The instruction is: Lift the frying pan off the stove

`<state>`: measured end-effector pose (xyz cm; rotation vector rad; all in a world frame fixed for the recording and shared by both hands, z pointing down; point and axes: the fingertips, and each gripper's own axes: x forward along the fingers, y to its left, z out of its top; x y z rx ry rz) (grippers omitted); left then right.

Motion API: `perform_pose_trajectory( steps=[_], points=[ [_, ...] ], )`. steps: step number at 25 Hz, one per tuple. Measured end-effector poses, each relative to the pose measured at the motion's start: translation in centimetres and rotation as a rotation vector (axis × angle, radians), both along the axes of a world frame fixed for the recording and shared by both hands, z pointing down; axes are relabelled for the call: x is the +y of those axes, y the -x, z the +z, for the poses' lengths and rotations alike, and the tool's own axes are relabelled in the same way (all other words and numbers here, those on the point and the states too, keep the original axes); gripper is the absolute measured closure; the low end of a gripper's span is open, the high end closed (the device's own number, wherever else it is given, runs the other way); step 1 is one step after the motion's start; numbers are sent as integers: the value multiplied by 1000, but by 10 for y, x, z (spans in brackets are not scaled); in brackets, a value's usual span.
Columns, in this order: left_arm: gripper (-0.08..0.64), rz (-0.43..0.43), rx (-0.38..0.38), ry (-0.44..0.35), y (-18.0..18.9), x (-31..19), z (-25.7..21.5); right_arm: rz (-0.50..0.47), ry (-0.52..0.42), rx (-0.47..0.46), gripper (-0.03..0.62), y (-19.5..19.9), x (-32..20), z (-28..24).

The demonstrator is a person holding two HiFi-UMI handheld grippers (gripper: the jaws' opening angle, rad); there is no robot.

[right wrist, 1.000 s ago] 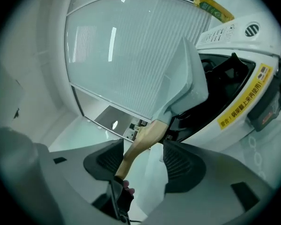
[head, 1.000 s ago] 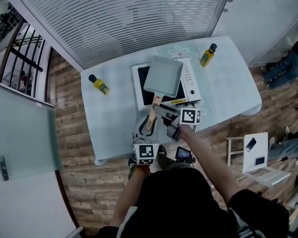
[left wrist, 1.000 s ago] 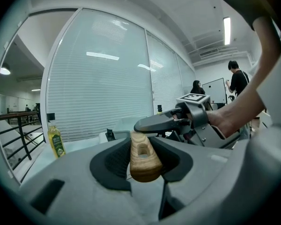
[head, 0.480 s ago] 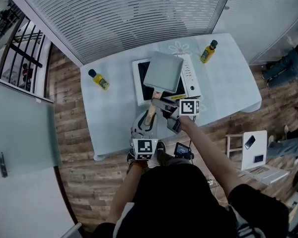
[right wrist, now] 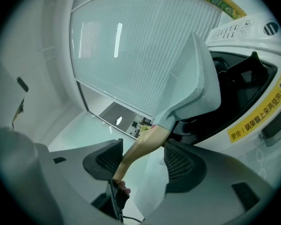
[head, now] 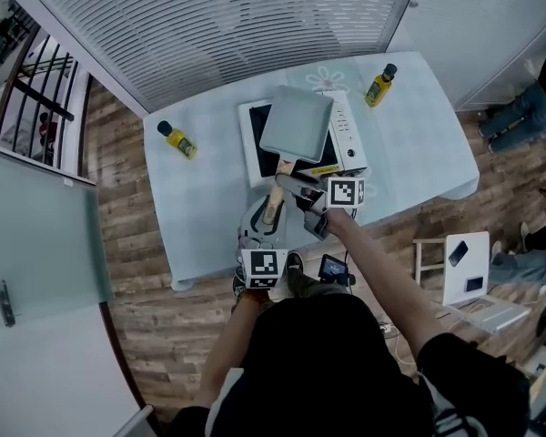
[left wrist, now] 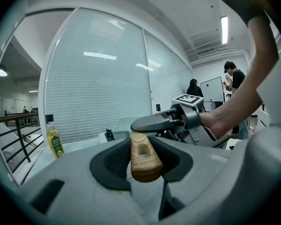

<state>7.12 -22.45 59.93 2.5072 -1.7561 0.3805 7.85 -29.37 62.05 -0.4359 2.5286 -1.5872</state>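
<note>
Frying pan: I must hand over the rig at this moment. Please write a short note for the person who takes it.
Left gripper: shut on the end of the wooden handle.
Right gripper: shut on the same handle, nearer the pan.
Frying pan: over the stove on the table; whether its base is off the glass is unclear.
Done: both grips.
Left: raise the pan clear, keeping it level.

wear: black top (head: pixel 337 362) | left gripper (left wrist: pixel 143 161), right gripper (right wrist: pixel 143 156): grey, black ribbed jaws, square-marker cubes (head: pixel 265 267)
</note>
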Motion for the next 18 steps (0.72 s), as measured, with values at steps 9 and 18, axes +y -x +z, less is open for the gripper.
perform_pose_trajectory(
  steps=[9, 18],
  points=[
    [420, -1, -3, 2, -2, 2, -2, -10, -16, -8, 347, -1, 2, -3],
    [420, -2, 5, -2, -3, 3, -8, -26, -35, -46, 345, 1, 3, -12]
  ],
)
